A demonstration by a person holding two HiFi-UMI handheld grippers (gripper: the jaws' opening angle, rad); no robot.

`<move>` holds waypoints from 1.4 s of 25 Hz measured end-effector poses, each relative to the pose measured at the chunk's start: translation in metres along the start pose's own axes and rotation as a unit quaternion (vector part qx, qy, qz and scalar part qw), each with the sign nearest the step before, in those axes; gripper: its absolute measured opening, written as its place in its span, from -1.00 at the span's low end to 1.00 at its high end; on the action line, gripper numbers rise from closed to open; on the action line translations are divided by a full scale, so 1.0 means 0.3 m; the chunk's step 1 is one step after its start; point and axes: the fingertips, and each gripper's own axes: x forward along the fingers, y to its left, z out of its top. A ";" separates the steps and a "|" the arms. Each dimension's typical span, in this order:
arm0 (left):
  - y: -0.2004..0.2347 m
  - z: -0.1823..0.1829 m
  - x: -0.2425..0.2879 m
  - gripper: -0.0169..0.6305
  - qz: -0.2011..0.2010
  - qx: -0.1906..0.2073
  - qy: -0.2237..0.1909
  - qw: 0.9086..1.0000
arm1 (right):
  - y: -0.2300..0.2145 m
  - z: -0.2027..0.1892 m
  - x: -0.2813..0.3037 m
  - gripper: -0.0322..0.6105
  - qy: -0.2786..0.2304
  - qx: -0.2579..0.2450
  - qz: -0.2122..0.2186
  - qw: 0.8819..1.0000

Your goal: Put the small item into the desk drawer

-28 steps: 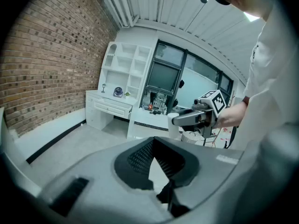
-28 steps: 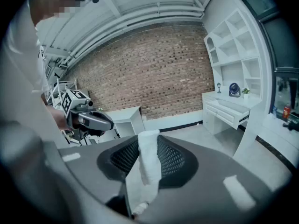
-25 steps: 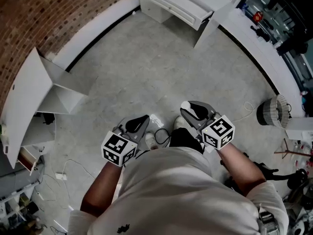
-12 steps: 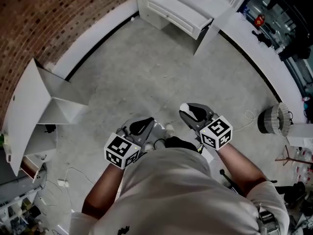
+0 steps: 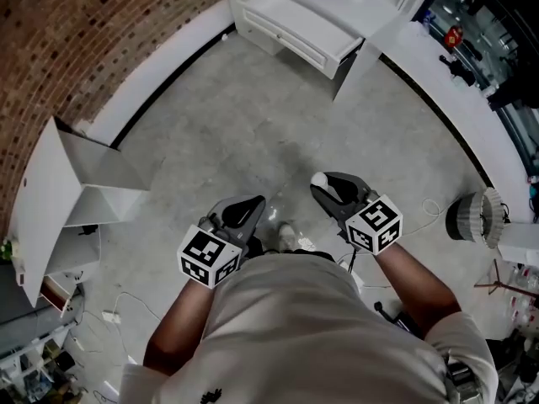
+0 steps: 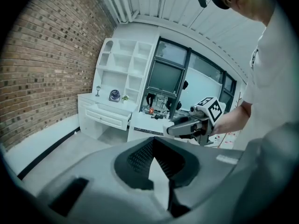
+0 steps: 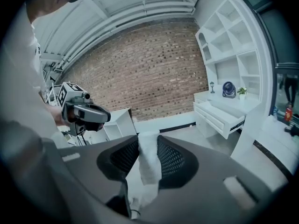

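Small item [image 7: 148, 164] still gripped; desk drawer [image 5: 289, 25] nearer.

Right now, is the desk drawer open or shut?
Open. The drawer juts forward from the front of the white desk, and the right gripper view shows its side exposed.

You're wearing a white short-sleeved shirt [image 5: 312, 335] showing a small dark emblem [image 5: 212, 391] on its front. Your left gripper [image 5: 253, 202] and right gripper [image 5: 320, 183] are both showing grey shells tapering to black ribbed pads, each bearing a white marker cube [image 5: 375, 224] printed with black squares.
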 end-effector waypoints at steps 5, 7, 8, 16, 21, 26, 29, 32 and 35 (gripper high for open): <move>0.073 0.050 0.088 -0.93 -0.010 0.005 0.016 1.000 | -0.114 0.023 0.037 -0.48 -0.002 0.020 -0.010 1.000; 0.117 0.072 0.124 -0.93 -0.018 0.007 0.017 1.000 | -0.157 0.044 0.068 -0.48 -0.003 0.020 -0.016 1.000; 0.141 0.083 0.144 -0.93 -0.023 0.008 0.016 1.000 | -0.181 0.055 0.083 -0.48 -0.003 0.018 -0.021 1.000; 0.429 0.239 0.287 -0.93 -0.073 0.025 0.016 0.997 | -0.375 0.201 0.249 -0.48 0.001 0.027 -0.076 0.997; 0.645 0.379 0.351 -0.93 -0.095 0.048 0.016 0.994 | -0.535 0.348 0.394 -0.48 -0.006 0.026 -0.112 0.993; 0.876 0.457 0.352 -0.93 -0.107 0.050 0.015 0.993 | -0.663 0.492 0.575 -0.48 0.000 0.006 -0.135 0.991; 0.994 0.482 0.354 -0.93 -0.109 0.052 0.016 0.993 | -0.743 0.573 0.655 -0.48 -0.002 0.002 -0.152 0.988; 1.076 0.514 0.361 -0.93 -0.105 0.046 0.008 0.993 | -0.810 0.631 0.710 -0.48 0.005 -0.002 -0.162 0.987; 1.148 0.544 0.376 -0.93 -0.095 0.036 -0.004 0.995 | -0.878 0.679 0.774 -0.48 0.016 -0.016 -0.162 0.987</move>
